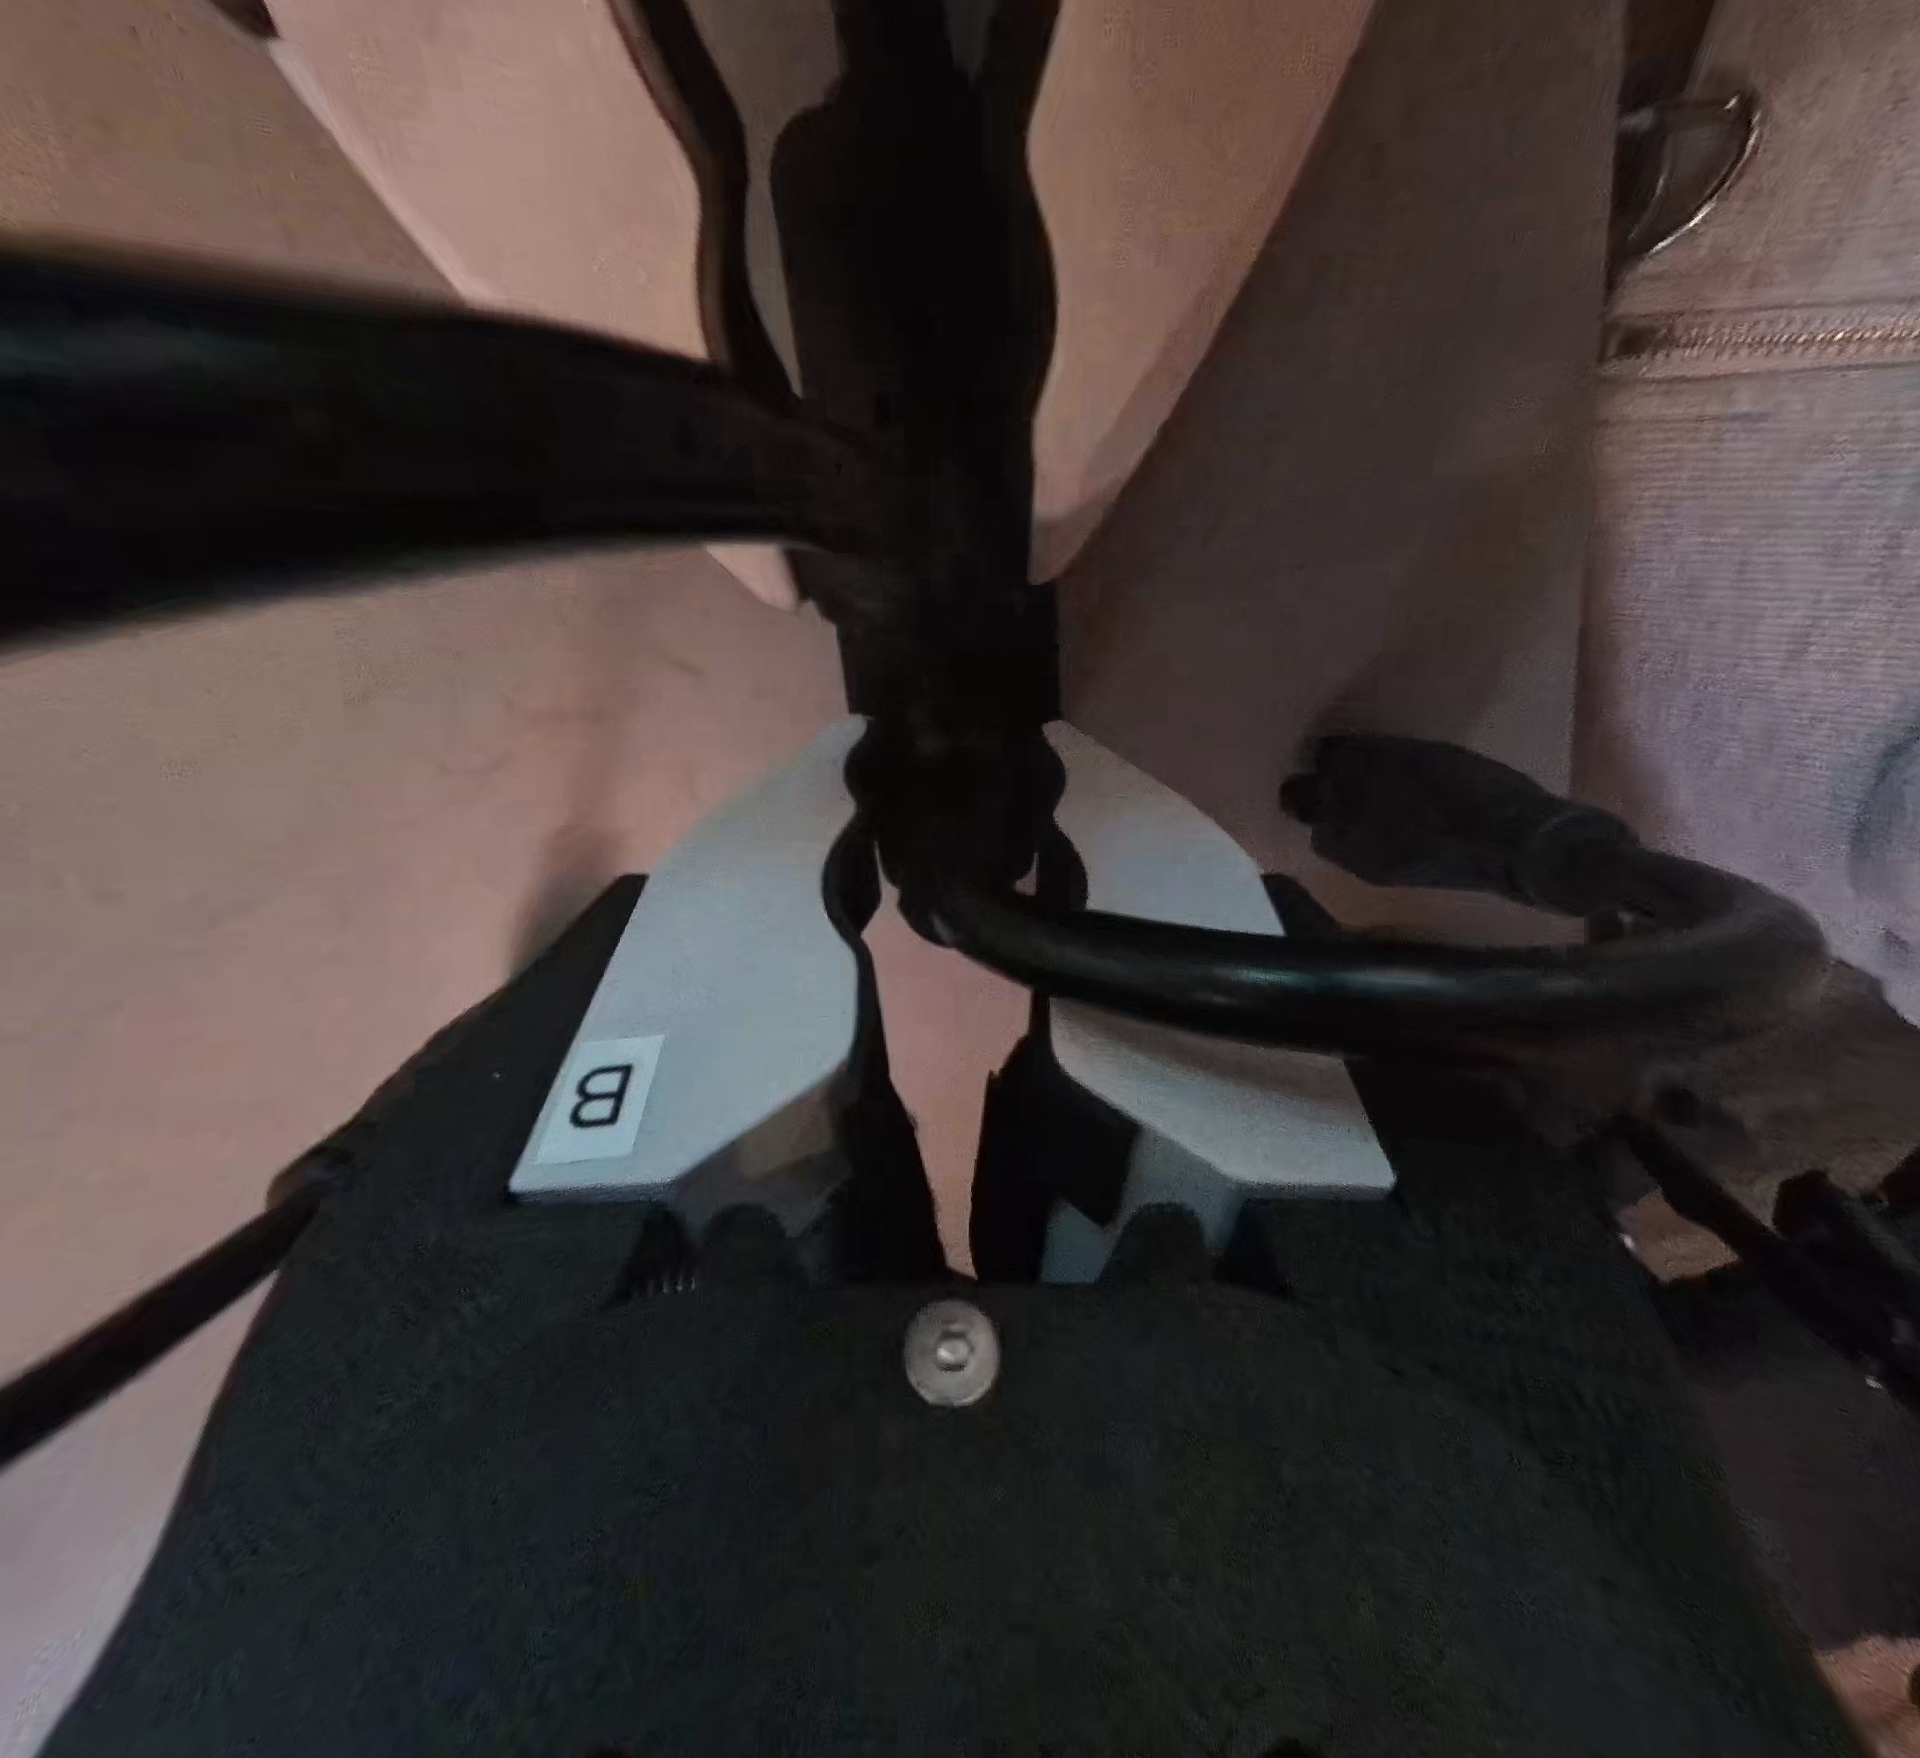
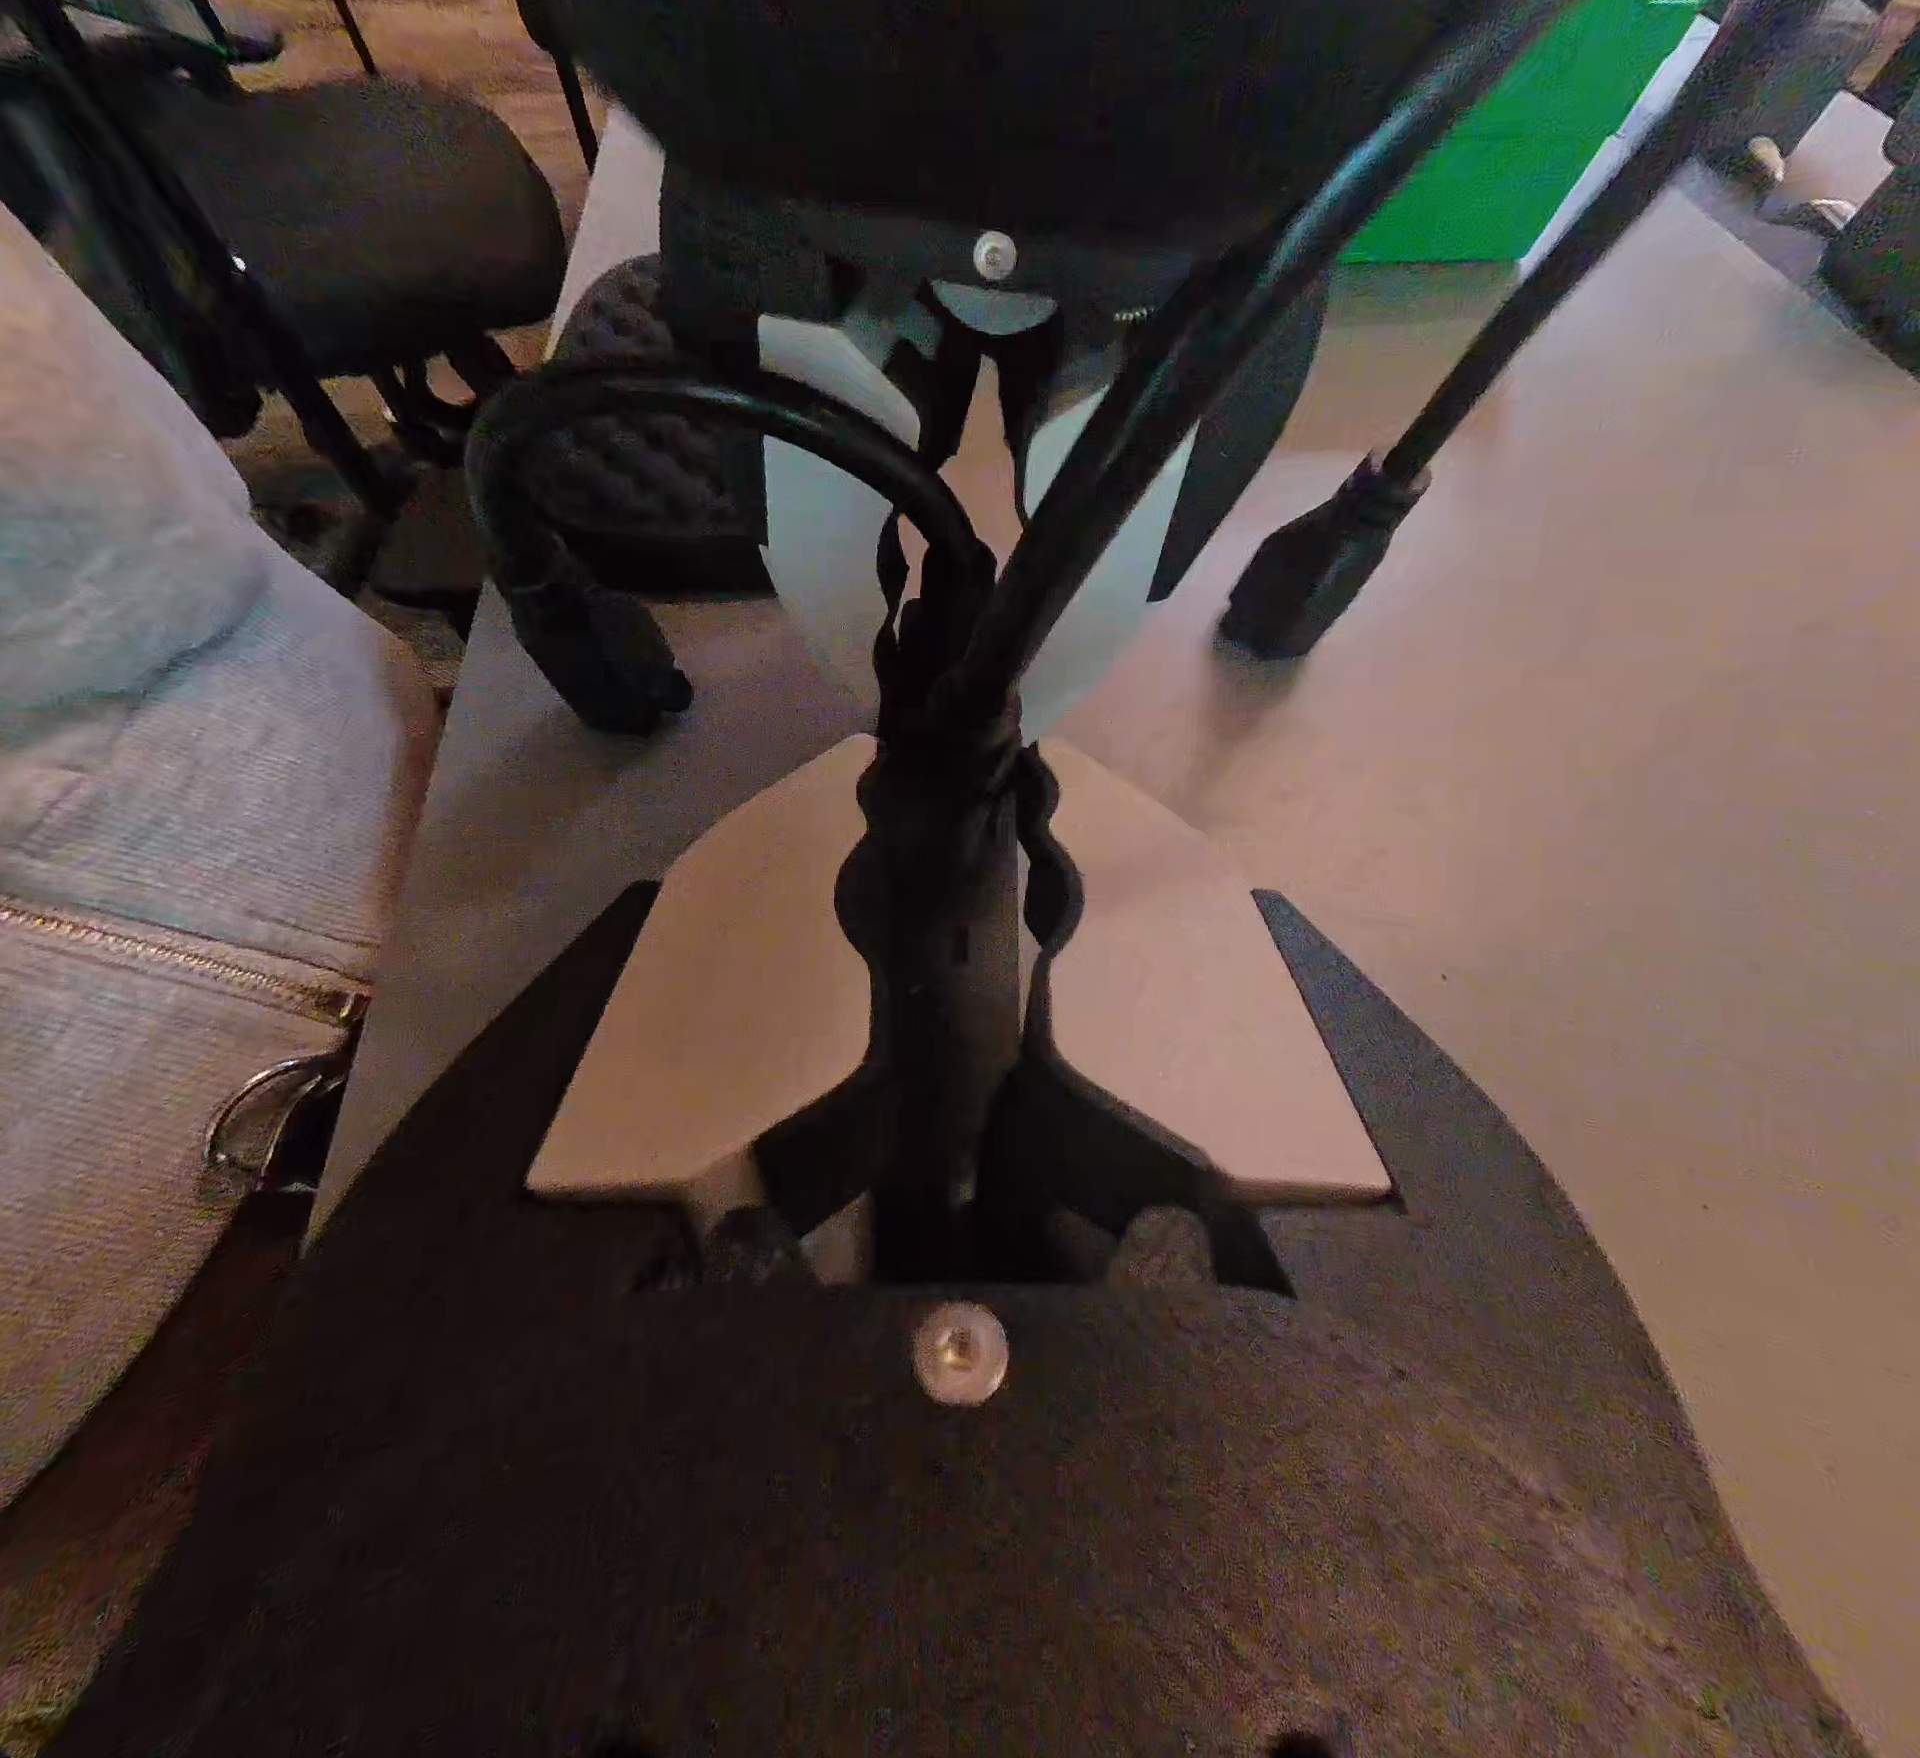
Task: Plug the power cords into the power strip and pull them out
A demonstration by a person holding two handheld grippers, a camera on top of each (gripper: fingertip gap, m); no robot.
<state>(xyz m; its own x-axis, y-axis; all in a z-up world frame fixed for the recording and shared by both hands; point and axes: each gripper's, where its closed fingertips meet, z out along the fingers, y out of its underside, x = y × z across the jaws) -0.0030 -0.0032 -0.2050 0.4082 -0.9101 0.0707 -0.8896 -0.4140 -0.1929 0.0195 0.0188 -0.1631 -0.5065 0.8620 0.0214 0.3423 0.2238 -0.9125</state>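
Left claw (image 1: 951, 809): fingers drawn narrow, pinching a black power cord (image 1: 1299, 965) at the tips. The cord is looping off to this claw's right and ending in a loose connector (image 1: 1423, 799) hanging just above the table (image 1: 416, 825).

Right claw (image 2: 951, 820): facing the left one tip to tip, fingers nearly together, gripping the same dark cord bundle, which is running back between its fingers toward its body. Both claws are meeting on the cord at one spot.

Second cord (image 2: 1538, 274): running diagonally beyond the right claw's tips, up to its right; its plug (image 2: 1320, 555) is standing on the table, free of any socket.

Grey cloth bag (image 2: 156, 877) with a zip and metal ring: lying at the right claw's left, on the table edge.

Farther off: a dark chair (image 2: 353, 212) and a green box (image 2: 1558, 108).

Progress: no power strip is showing anywhere. Both visible cord ends are lying unplugged, so I cannot judge whether plugging is still ahead or pulling out is already finished.

Hard to make out: the pinched cord is black on black, blurred, its exact shape between the fingers unclear. The thick dark cable crossing the left claw's view is cut off at the edge.
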